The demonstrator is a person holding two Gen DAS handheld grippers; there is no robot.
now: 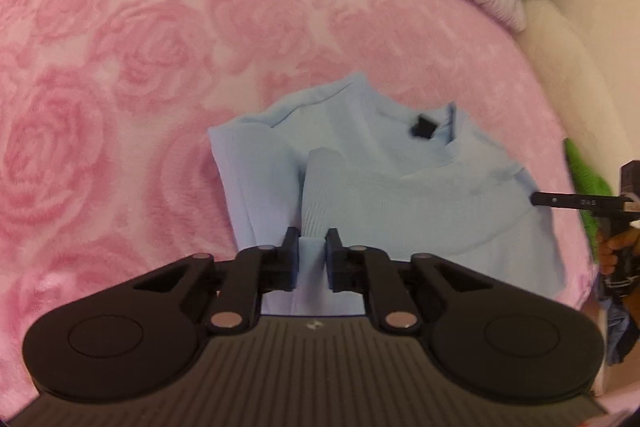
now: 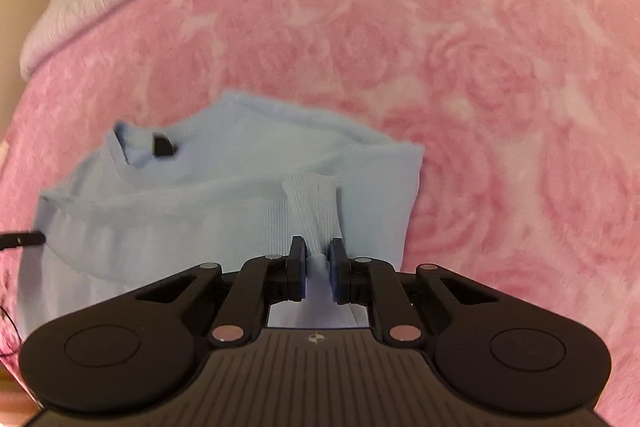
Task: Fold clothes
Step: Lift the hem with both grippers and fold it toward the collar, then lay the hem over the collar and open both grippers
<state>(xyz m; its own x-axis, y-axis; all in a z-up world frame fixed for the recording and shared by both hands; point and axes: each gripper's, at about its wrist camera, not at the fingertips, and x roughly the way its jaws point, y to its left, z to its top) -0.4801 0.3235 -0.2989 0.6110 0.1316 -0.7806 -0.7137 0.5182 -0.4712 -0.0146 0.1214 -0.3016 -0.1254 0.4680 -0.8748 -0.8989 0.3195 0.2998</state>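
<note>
- light blue sweater is lying partly folded on the pink rose blanket, collar end far, hem end near.
- ribbed fabric is pinched by left gripper and by right gripper.
- both corners are best kept level and taut, then laid square over the body so edges line up.

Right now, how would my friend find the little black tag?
Find the big pink rose blanket and the light blue sweater lying on it. Inside the sweater's neck opening sits the black tag, the only dark spot on all that blue.
</note>
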